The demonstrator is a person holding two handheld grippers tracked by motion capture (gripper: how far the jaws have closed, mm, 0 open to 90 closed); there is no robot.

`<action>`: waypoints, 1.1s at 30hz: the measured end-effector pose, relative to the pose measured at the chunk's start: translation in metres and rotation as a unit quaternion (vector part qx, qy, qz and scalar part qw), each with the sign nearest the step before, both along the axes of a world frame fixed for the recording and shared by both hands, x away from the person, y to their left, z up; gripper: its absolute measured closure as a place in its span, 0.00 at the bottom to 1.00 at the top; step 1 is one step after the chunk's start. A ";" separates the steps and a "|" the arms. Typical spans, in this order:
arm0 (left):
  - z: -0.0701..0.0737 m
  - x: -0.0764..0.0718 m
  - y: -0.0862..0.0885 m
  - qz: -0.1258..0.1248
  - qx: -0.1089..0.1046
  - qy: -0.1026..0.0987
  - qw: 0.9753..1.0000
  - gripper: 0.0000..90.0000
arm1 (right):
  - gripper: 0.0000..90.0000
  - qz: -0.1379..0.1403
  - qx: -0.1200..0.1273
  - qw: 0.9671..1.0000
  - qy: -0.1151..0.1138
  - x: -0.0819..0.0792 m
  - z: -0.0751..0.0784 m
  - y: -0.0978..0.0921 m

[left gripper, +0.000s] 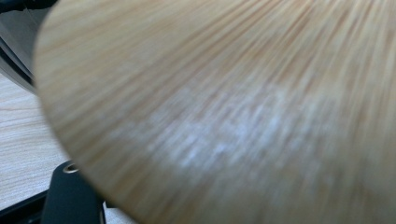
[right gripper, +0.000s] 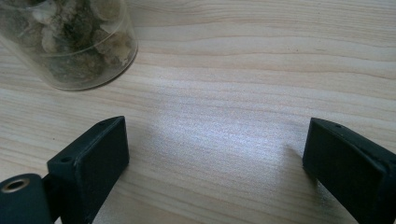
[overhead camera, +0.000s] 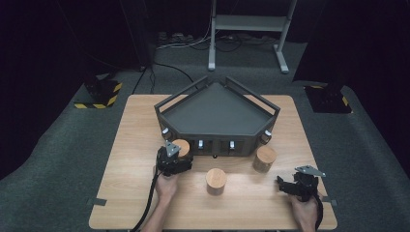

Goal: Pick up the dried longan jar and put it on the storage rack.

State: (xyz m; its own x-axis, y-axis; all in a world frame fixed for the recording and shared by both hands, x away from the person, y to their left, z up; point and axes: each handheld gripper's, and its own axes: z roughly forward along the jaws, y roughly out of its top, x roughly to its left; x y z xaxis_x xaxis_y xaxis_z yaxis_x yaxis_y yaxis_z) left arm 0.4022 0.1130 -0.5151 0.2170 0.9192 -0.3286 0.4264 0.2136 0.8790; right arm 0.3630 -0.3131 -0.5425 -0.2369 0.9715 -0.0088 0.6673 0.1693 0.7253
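jar [overhead camera: 181, 148], round blurred wooden lid [left gripper: 224, 107]

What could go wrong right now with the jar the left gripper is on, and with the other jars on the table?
The left gripper is at the wood-lidded jar, which sits close to the dark tray's front wall, so lifting carelessly may knock it against that wall. The left gripper view is too close to confirm the grip, so the jar could slip. The right gripper, open over bare table, might clip the glass jar nearby when it moves.
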 end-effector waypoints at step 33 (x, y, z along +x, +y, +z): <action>0.034 -0.011 0.007 -0.054 -0.014 0.019 0.998 0.28 | 0.07 0.000 0.000 1.000 0.000 0.000 0.000 0.000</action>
